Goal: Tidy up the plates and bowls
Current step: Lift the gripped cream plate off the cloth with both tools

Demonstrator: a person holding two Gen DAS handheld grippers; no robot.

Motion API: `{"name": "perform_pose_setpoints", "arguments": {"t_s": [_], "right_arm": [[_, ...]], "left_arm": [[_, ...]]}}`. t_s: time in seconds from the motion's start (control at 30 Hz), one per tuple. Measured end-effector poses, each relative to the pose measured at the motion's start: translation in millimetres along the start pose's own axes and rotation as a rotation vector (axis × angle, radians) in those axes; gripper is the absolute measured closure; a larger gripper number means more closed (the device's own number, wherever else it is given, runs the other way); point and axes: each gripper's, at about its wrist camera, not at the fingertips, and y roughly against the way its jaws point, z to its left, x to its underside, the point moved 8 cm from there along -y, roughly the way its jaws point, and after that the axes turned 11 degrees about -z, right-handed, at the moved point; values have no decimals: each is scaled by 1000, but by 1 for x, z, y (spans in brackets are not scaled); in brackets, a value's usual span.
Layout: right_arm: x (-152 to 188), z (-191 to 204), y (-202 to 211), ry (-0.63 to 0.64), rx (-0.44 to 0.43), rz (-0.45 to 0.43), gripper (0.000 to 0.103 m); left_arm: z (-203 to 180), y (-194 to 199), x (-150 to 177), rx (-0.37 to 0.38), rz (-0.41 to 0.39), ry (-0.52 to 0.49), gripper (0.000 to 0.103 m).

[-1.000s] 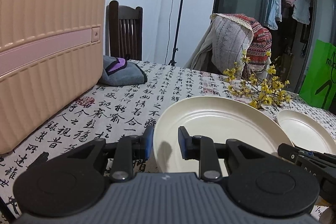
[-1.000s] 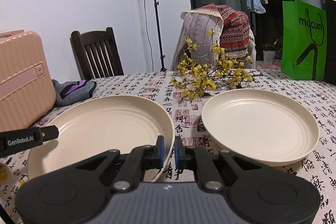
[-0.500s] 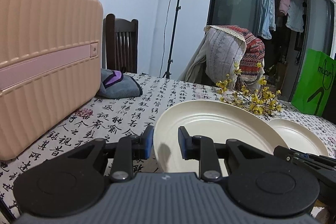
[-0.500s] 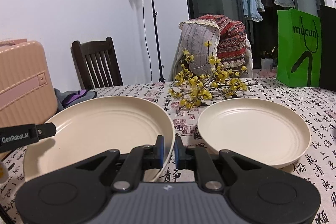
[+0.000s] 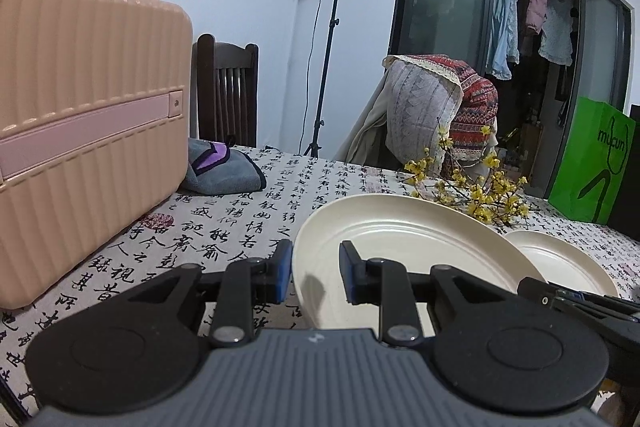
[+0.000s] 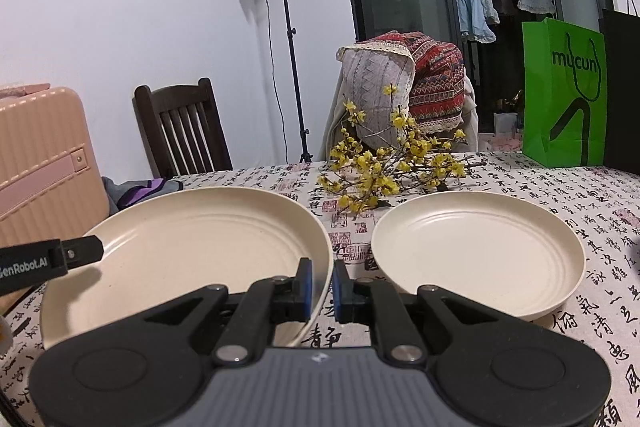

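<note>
1. The right gripper (image 6: 321, 285) is clamped on the near right rim of the large cream plate (image 6: 188, 247); its blue pads are pressed to either side of the thin rim.
2. The left gripper (image 5: 315, 277) straddles the same plate's left rim (image 5: 400, 247). One pad lies outside the rim and one over the plate's inside. The jaws are set narrowly apart, but whether the pads actually press the rim cannot be made out from this view.
3. The large plate is thus bracketed at opposite edges and appears tilted, its far edge raised above the patterned tablecloth (image 6: 540, 195). Whether its near edge is clear of the cloth is hidden behind the gripper bodies.
4. The relation on which the coming move is judged to turn: the smaller cream plate (image 6: 476, 251) lies flat on the cloth just to the right of the held plate, close beside the right gripper and well away from the left one. The right hand is the nearer.
5. Being round, neither plate has a long axis; only the sideways offset matters.
6. A spray of yellow flowers (image 6: 384, 167) lies behind the gap between the plates, and a pink case (image 5: 88, 131) stands at the left.
7. No bowls are seen in either view.
</note>
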Motion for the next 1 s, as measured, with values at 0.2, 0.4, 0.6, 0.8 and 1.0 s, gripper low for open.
{"name": "perform_pose_setpoints", "arguments": {"t_s": [0.2,0.4,0.6,0.8,1.0], "right_arm": [[-1,-2,1,0,0,0,93],[-2,-2,2,2,2,-3,93],[-3,1,6,8,11,-2,93],[-2,5,4,30,19,10,93],[-6,8,12,43,19,9,92]], "left_arm": [[-2,2,0,-1,-3,-4,77],[-2,2,0,1,-8,-5,77],[0,2,0,-6,2,5,77],[1,2,0,-23,16,-1,77],[2,10,-4,-27,12,9,77]]}}
